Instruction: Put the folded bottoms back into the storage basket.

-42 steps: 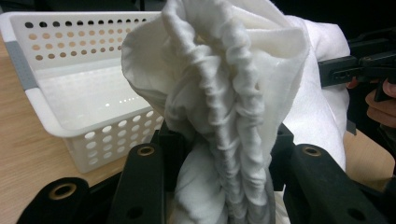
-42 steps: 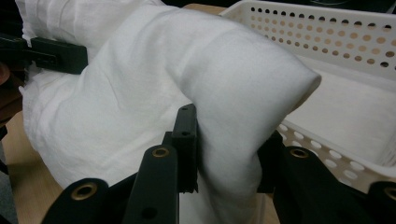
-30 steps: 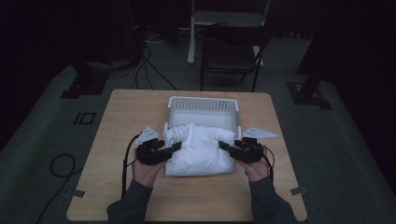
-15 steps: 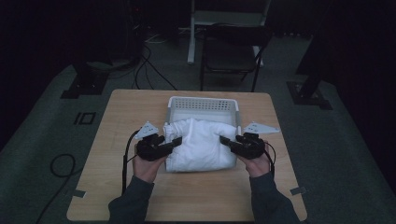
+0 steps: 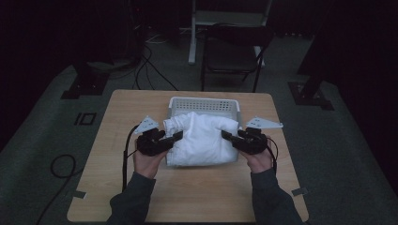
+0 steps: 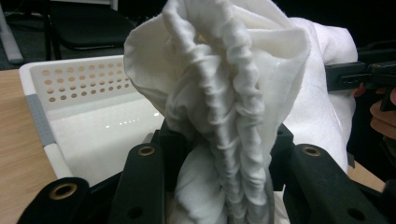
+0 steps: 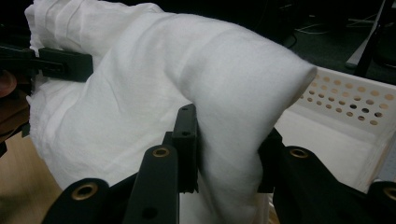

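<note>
The left gripper and right gripper each have jaws clamped on an end of the bunched white cloth, held partly over the white perforated plastic basket; lowering it in remains

Cloth lies before the basket, between both claws.

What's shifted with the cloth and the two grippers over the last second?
Little has moved. The left gripper and right gripper have edged slightly forward, toward the basket, carrying the white cloth with them, so its far edge now lies over the basket's near rim. Both grippers stay clamped on the cloth's ends; the basket has not moved.
</note>
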